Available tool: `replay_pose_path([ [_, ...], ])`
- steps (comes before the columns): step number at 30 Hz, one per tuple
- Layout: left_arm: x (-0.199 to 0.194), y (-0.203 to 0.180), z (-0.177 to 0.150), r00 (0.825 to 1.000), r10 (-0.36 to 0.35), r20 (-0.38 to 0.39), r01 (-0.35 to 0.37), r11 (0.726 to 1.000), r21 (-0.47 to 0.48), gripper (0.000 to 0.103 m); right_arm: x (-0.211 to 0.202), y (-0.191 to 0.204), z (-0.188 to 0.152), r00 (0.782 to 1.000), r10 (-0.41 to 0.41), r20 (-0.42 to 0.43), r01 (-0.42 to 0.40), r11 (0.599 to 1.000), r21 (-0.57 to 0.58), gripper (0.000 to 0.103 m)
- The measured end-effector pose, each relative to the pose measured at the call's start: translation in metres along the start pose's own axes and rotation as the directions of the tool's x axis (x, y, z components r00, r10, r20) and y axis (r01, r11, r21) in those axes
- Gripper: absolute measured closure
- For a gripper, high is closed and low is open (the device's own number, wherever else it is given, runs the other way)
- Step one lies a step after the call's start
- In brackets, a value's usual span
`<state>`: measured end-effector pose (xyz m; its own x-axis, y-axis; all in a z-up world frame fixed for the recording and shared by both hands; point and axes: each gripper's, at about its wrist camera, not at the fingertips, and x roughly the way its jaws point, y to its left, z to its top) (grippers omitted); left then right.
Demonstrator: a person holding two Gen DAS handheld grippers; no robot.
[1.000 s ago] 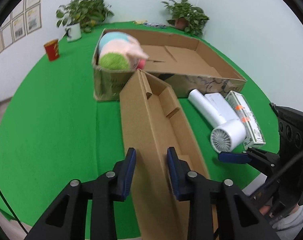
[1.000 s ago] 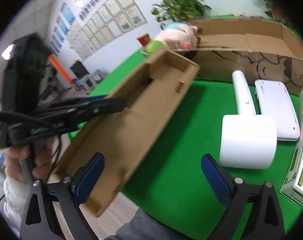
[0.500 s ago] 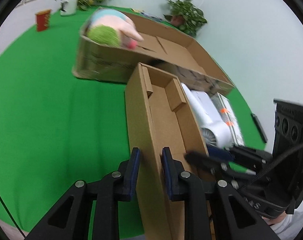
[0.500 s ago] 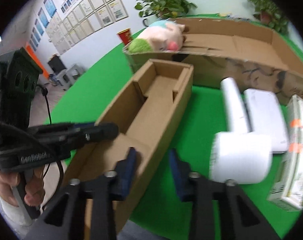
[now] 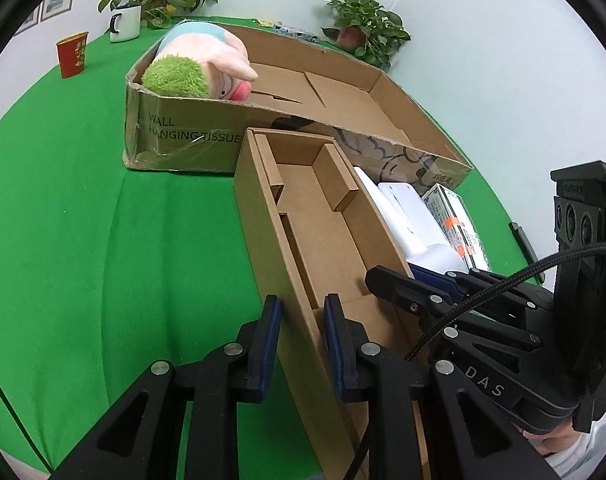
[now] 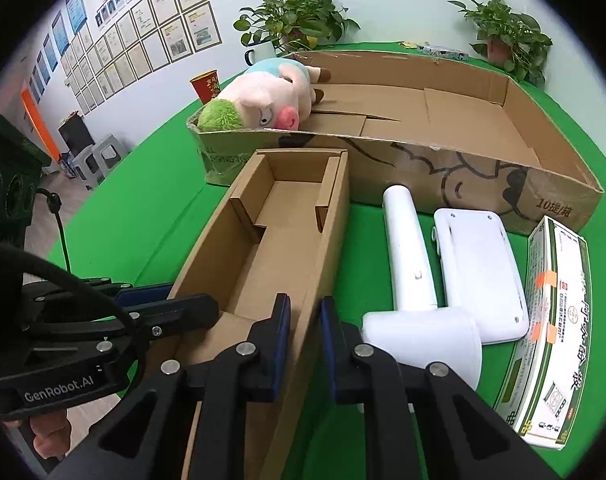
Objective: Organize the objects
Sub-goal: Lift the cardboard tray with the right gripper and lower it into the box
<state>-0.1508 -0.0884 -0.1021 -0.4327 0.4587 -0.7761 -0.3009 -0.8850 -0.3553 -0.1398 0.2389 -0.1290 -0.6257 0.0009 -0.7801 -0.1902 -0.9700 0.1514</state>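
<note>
A long narrow open cardboard box (image 5: 319,232) (image 6: 279,232) lies on the green table, its far end against a big shallow carton (image 5: 191,136) (image 6: 483,184). My left gripper (image 5: 301,312) (image 6: 187,298) is shut on the narrow box's left wall near its close end. My right gripper (image 6: 304,312) (image 5: 395,276) straddles the right wall; its jaws are closing, and the pads press the cardboard between them. A plush pig (image 5: 199,68) (image 6: 271,96) lies in the carton's left corner.
Right of the narrow box lie a white hair dryer (image 6: 407,260), a flat white device (image 6: 479,268) and a green-and-white packet box (image 6: 555,300). A red cup (image 5: 71,54), a white mug (image 5: 125,22) and potted plants (image 5: 363,28) stand at the back.
The right gripper went from wide open beside the box to closed on its right wall. The left jaws narrowed onto the left wall. The narrow box now reads more level and nearer to the carton.
</note>
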Motion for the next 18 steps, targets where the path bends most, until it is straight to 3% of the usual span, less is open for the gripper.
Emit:
replay_pose_path([
  [18,-0.0015,-0.0062,0.0006,0.999,0.035,0.032,-0.035,0.999,0.004,0.086,-0.0014,0.0049,0.0001,1.0,-0.009,0.021,0.008,0.998,0.069,0.091],
])
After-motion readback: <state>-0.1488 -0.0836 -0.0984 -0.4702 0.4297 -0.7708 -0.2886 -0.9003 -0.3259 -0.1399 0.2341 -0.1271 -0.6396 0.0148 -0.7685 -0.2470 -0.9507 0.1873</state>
